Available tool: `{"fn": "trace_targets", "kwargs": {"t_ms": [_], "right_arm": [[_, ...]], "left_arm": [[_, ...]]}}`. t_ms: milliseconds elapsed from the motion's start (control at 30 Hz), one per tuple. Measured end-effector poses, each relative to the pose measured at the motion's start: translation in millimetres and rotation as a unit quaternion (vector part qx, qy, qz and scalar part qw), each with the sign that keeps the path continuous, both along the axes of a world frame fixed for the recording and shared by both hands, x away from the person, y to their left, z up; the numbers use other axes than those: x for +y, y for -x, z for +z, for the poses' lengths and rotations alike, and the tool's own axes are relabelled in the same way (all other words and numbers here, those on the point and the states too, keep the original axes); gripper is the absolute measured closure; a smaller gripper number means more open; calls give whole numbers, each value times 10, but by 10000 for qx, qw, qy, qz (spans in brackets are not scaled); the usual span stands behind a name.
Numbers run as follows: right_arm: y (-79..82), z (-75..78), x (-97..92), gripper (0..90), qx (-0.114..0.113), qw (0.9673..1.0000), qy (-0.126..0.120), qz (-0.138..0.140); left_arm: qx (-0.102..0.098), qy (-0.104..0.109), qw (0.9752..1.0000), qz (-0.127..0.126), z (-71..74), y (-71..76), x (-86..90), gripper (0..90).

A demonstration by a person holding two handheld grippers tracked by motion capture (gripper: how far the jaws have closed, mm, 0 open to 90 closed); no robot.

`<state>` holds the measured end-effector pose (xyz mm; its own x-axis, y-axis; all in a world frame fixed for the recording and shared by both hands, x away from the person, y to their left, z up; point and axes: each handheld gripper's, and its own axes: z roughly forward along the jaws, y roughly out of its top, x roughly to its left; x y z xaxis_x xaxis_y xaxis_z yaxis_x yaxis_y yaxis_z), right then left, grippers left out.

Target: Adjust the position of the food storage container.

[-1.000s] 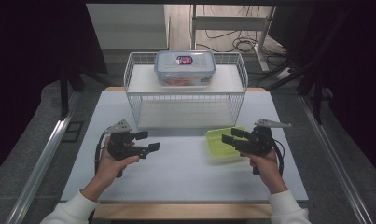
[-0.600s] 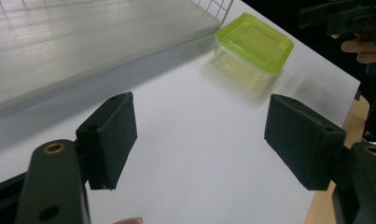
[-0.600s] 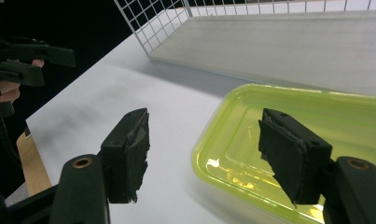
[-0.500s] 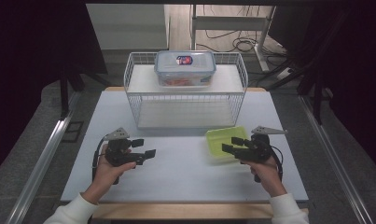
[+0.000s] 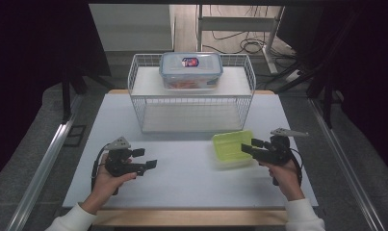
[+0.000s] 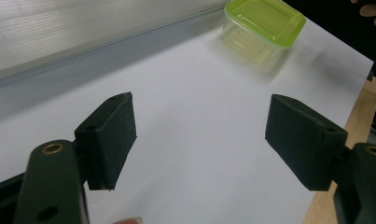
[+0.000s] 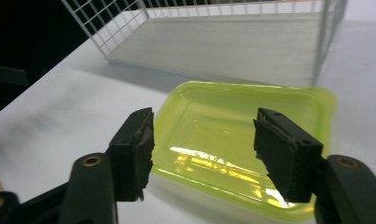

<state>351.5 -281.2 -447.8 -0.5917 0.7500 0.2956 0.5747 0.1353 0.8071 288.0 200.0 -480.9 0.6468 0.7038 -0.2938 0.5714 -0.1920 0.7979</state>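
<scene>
A small clear container with a lime-green lid (image 5: 232, 147) (image 6: 264, 19) (image 7: 241, 140) lies on the white table, right of centre. My right gripper (image 5: 252, 146) (image 7: 202, 154) is open, its jaws pointing left and hovering just over the lid's right edge, apart from it. My left gripper (image 5: 145, 158) (image 6: 199, 140) is open over bare table at the left, holding nothing. A larger clear box with a blue-rimmed lid (image 5: 191, 70) rests on top of the white wire rack (image 5: 191, 96) at the back.
The wire rack's lower shelf (image 7: 223, 46) is bare, just behind the green-lidded container. The table's wooden front edge (image 5: 191, 216) runs near the person's sleeves. Metal rails (image 5: 47, 159) flank the table on both sides; cables lie on the floor behind.
Both hands have drawn back toward the table's near edge. The right gripper slid a little right and down off the green lid; the left gripper dropped lower. Both stayed open.
</scene>
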Motion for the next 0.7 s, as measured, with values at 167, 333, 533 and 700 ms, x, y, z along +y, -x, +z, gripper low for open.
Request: {"fn": "trace_targets", "kwargs": {"t_ms": [167, 333, 533, 700], "right_arm": [[-28, 2, -117, 614, 36, 9993, 239, -275], [-110, -7, -243, 857, -87, 9957, 617, -689], [-291, -74, -375, 892, 129, 9922, 945, -803], [-523, -206, -413, 892, 402, 9886, 1165, -866]], "left_arm": [[74, -70, 9999, -75, -36, -24, -18, 246], [88, -85, 9999, -92, -41, -26, -21, 253], [111, -99, 9998, -106, -54, -38, -16, 254], [180, -108, 9997, -80, -84, -65, -2, 258]]}}
